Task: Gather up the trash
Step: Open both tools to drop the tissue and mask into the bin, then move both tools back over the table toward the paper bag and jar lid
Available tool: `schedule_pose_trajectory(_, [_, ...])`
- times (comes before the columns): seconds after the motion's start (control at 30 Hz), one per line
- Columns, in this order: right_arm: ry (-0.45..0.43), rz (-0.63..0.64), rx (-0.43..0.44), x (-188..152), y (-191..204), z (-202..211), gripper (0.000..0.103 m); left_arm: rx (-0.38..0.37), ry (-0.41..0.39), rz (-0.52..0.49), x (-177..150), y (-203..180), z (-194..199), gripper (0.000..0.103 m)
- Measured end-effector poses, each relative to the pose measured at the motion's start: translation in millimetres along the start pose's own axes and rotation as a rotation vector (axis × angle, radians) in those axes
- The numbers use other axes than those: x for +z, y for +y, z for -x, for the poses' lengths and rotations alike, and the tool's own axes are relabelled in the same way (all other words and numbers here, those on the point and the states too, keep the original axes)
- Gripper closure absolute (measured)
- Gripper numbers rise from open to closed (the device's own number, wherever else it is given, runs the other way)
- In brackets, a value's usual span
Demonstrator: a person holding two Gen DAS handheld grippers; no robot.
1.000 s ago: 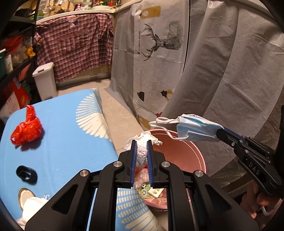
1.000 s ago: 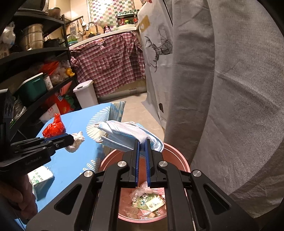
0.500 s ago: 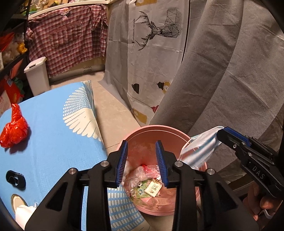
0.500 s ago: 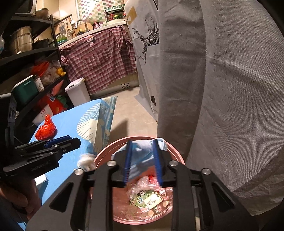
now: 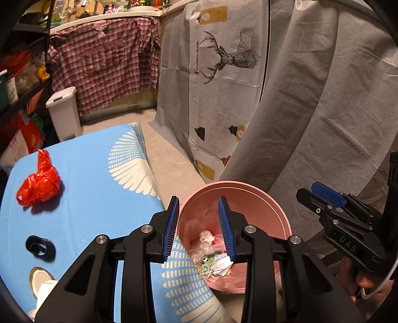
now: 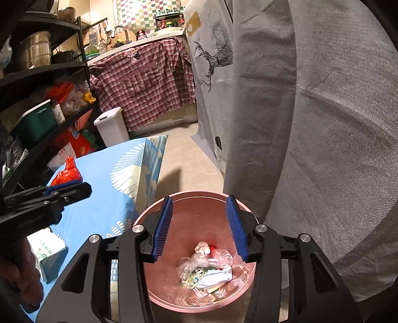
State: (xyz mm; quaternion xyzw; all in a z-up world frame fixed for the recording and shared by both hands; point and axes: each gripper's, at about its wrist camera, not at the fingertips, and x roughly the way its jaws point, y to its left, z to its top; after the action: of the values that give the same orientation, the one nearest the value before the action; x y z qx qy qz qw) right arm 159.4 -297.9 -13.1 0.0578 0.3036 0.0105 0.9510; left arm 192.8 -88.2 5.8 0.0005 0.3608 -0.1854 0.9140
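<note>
Domestic kitchen: checkered tile backsplash above a sink tap, black metal shelving holding a steel pot, white lidded plastic bin on the floor.

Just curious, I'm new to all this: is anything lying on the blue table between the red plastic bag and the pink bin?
No. In the left wrist view, only bare blue tablecloth stretches from the red bag to the pink bin.

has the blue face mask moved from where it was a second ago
Yes. The face mask has left the right gripper, whose jaws now stand open, and dropped down into the pink bin, where it lies on the other trash.
</note>
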Motion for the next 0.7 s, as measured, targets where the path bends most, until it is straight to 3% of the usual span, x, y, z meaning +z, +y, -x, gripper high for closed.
schedule_pose_trajectory(0.7, [-0.080, 0.112, 0.095, -5.3, 51.1, 33.9, 0.058, 0.066, -0.078, 0.023, -5.6, 37.6, 73.6, 0.070])
